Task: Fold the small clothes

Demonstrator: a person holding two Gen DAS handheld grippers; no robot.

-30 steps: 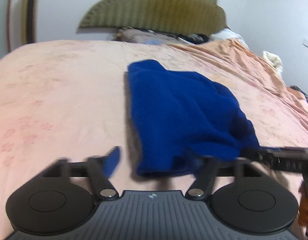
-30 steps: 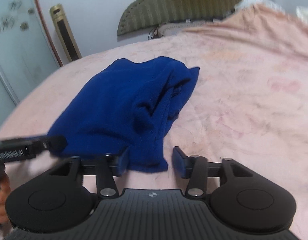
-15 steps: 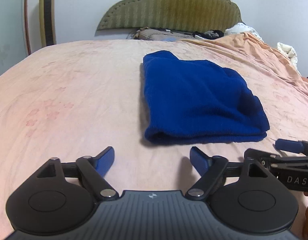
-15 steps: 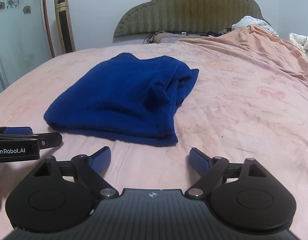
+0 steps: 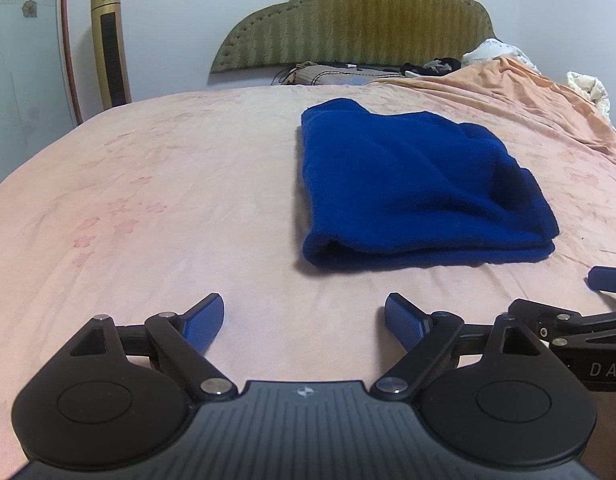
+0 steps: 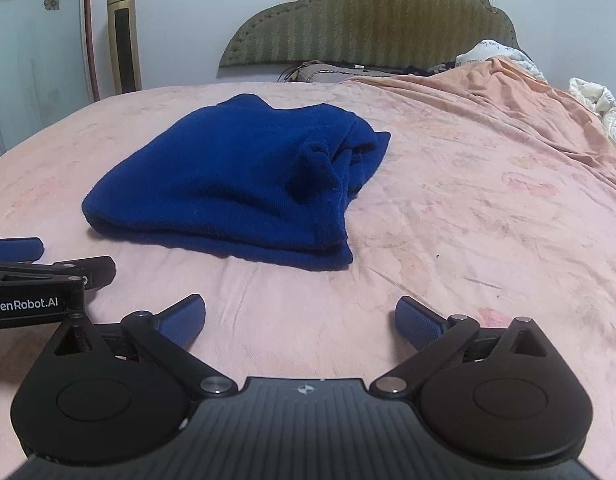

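Observation:
A dark blue knitted garment (image 5: 408, 188) lies folded in layers on the pink bedsheet (image 5: 168, 208). In the right wrist view the same garment (image 6: 244, 188) shows its stacked edges on the right side. My left gripper (image 5: 304, 320) hovers short of the garment's near edge, its jaws opening with nothing between them. My right gripper (image 6: 300, 320) is likewise held back from the garment, jaws opening wide and empty. Each gripper shows at the edge of the other's view: the right gripper (image 5: 588, 316) and the left gripper (image 6: 36, 268).
An olive padded headboard (image 5: 360, 20) stands at the far end with pillows and dark items (image 5: 428, 66) below it. A gold tower fan (image 5: 110, 48) stands by the wall at left. Rumpled orange bedding (image 6: 528, 96) and a white bundle (image 6: 596, 100) lie at right.
Both grippers let go of the blue garment's near edge and drew back toward me. Their jaws spread wide. The garment now lies flat and folded on the bed.

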